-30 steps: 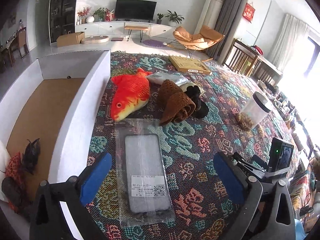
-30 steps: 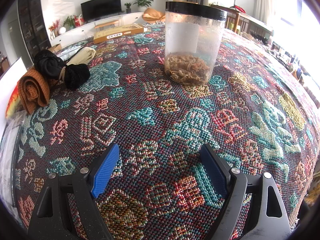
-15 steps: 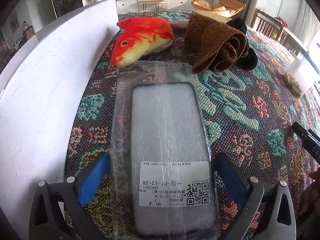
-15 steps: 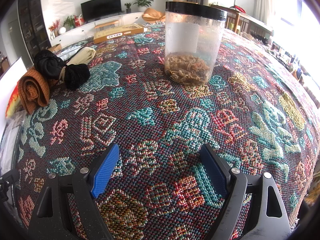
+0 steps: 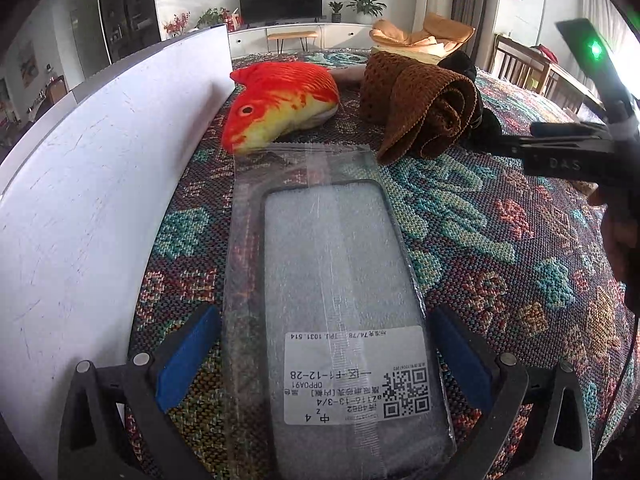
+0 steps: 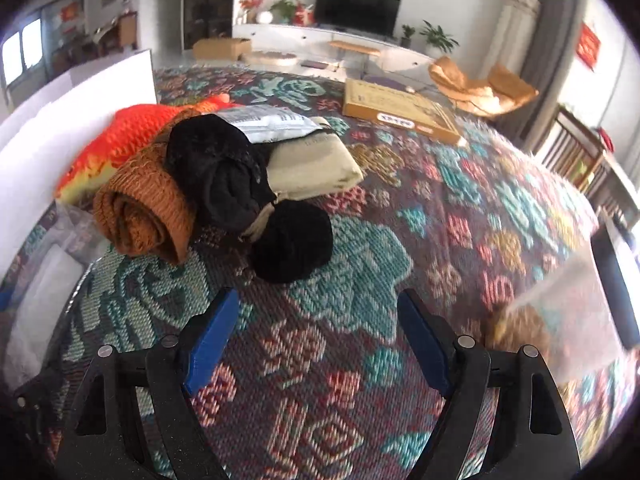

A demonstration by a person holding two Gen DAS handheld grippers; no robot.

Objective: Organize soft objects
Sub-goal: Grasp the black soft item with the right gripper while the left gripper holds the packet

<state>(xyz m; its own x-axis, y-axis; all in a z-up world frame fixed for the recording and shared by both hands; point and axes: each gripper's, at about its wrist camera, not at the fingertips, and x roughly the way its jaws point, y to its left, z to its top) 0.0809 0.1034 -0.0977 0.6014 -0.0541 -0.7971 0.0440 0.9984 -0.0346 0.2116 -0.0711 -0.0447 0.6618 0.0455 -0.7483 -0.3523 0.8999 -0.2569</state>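
The left claw (image 5: 324,364) stands wide open, lowered over a bagged phone case (image 5: 344,308) that lies flat on the patterned worktop (image 5: 500,248); the near, labelled end of the bag sits between the two blue pads, and neither pad visibly presses on it. Just to the left of this claw rises the white wall of a box (image 5: 88,200), leaving only a narrow strip of cloth between wall and bag. Ahead of it, past the far end of the bag, lie a plush fish (image 5: 280,104) and a rolled brown knit (image 5: 424,104), side by side. The right claw (image 6: 320,340) is also wide, its jaws having just closed slightly, with nothing between them but bare cloth. Directly ahead of it sits a black sock bundle (image 6: 248,192), touching the brown knit on its left and a beige pouch (image 6: 312,164) behind. To the right of this claw the worktop is open up to a blurred clear jar (image 6: 560,320) near the edge.
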